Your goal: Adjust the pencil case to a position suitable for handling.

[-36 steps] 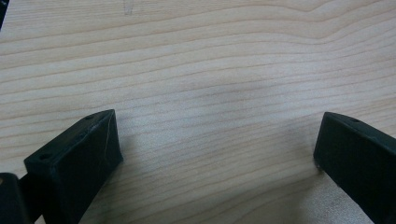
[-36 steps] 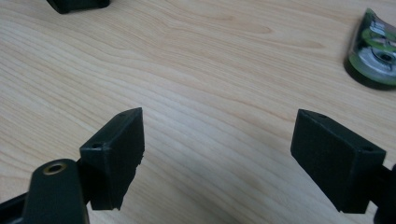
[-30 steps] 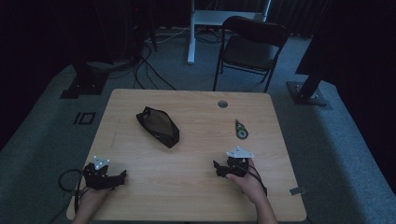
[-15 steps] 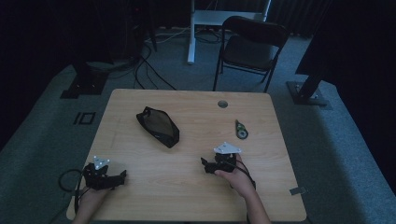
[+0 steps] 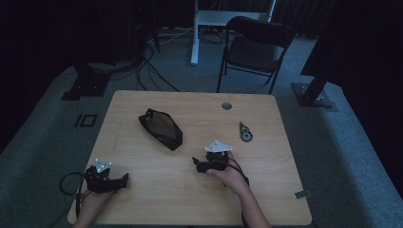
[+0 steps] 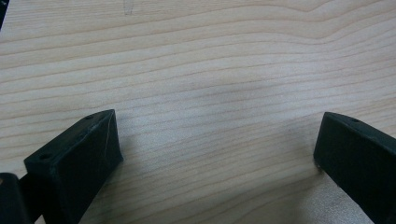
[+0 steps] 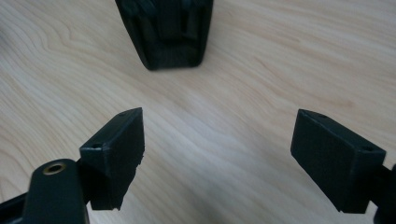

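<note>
The right claw (image 5: 198, 164) hovers low over the middle of the wooden worktop (image 5: 266, 190), its jaws spread wide with nothing between them; in the right gripper view they frame bare wood, and the near end of the black pouch (image 7: 164, 30) lies just ahead, slightly left of the gap's centre; that line-up suggests the hand is aiming the open claw at the pouch so the jaws can pass either side of it. From the high view the pouch lies diagonally, left of centre and toward the far side, apart from the claw, so no contact exists yet. The left claw (image 5: 119, 181) rests near the front left corner, jaws likewise spread and empty over plain wood in its own view; it looks parked, out of the way, leaving the working hand room. A small round green tool (image 5: 245, 132) lies to the right of the pouch, well apart from both claws; a grommet hole (image 5: 226, 105) sits near the far edge.
</note>
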Tool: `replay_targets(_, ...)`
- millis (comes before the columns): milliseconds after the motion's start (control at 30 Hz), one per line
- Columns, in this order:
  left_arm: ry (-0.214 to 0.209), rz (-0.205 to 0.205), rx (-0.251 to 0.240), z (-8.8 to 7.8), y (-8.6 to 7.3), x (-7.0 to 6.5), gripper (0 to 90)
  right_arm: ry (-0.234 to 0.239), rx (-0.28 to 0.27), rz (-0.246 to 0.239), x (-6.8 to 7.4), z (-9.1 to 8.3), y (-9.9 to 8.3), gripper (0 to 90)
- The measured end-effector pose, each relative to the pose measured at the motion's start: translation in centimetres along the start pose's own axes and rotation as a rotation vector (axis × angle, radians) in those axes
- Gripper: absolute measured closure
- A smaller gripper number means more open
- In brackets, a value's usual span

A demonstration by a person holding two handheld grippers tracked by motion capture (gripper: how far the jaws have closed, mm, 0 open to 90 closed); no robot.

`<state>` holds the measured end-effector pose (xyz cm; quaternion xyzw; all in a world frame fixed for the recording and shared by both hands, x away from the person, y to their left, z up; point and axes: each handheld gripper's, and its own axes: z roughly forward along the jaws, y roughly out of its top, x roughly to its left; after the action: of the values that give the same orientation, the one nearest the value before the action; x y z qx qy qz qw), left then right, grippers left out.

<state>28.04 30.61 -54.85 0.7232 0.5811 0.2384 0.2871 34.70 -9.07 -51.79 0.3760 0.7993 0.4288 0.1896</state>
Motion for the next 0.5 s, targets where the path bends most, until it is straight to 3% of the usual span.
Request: replay_targets(500,0.0,0.0,0.0,0.0,0.0,0.0,0.7,0.037,-0.028,-0.012,1.6,2.2,2.1,21.5)
